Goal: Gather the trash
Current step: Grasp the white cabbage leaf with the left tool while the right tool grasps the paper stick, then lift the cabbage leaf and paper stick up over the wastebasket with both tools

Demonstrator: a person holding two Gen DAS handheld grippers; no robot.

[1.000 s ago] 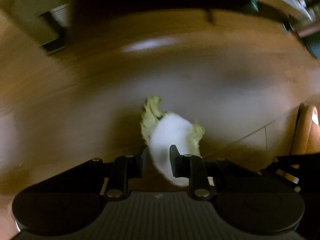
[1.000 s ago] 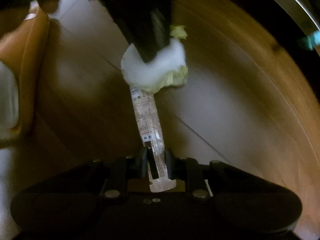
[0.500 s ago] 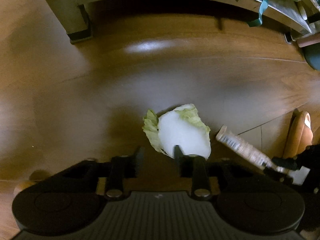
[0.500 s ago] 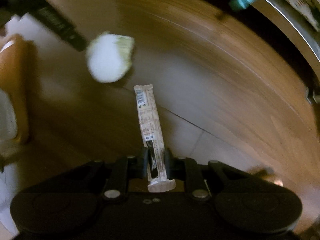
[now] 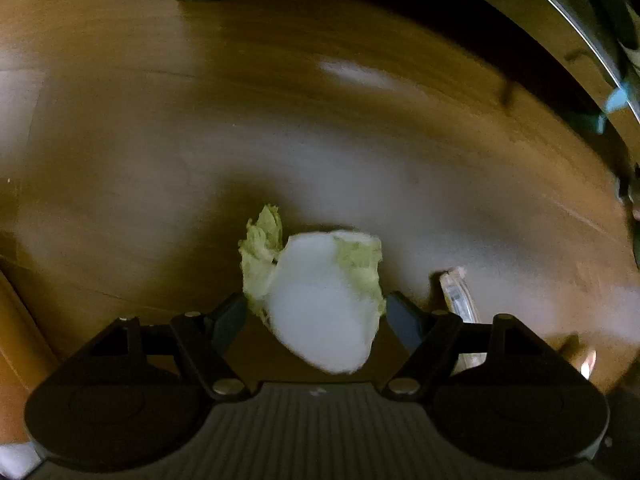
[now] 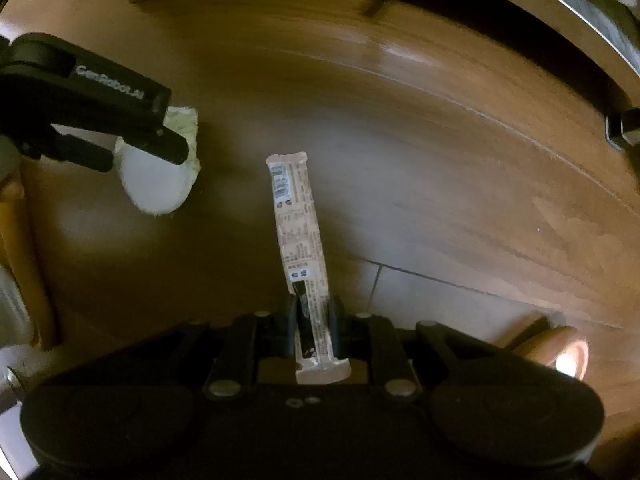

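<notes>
The cabbage leaf sits between the spread fingers of the left gripper, left of the snack wrapper sticking forward from the right gripper, above the wooden floor.

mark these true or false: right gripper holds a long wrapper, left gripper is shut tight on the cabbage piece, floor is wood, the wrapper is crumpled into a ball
1. The right gripper holds a long wrapper. True.
2. The left gripper is shut tight on the cabbage piece. False: its jaws stand wide open around the cabbage.
3. The floor is wood. True.
4. The wrapper is crumpled into a ball. False: it sticks out straight and flat from the fingers.
</notes>
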